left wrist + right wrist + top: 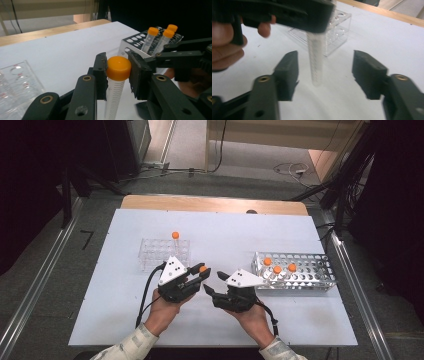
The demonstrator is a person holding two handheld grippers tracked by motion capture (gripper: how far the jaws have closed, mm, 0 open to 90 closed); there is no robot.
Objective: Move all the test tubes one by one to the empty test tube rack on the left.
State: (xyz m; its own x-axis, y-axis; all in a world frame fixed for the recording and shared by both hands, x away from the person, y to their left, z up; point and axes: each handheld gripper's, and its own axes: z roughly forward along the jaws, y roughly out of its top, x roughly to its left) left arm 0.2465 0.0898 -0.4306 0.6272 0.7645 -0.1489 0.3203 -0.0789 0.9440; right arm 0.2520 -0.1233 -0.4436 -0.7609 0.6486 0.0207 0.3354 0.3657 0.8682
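An orange-capped clear tube [203, 268] [118, 68] stands upright between the jaws of my left gripper [202, 272] [117, 72], which is shut on it just under the cap. In the right gripper view the tube's graduated body [315, 62] hangs above the white table. My right gripper [214, 283] [324, 67] faces it from the right, open, its pads apart from the tube on both sides. A clear plastic rack [160, 252] with one capped tube [175, 235] stands behind the left gripper.
A perforated metal rack [310, 270] [132, 41] at the right holds three orange-capped tubes [277, 269]. The white tabletop [225, 230] has a wooden strip along its far edge. Cables trail from both grippers toward the person's forearms.
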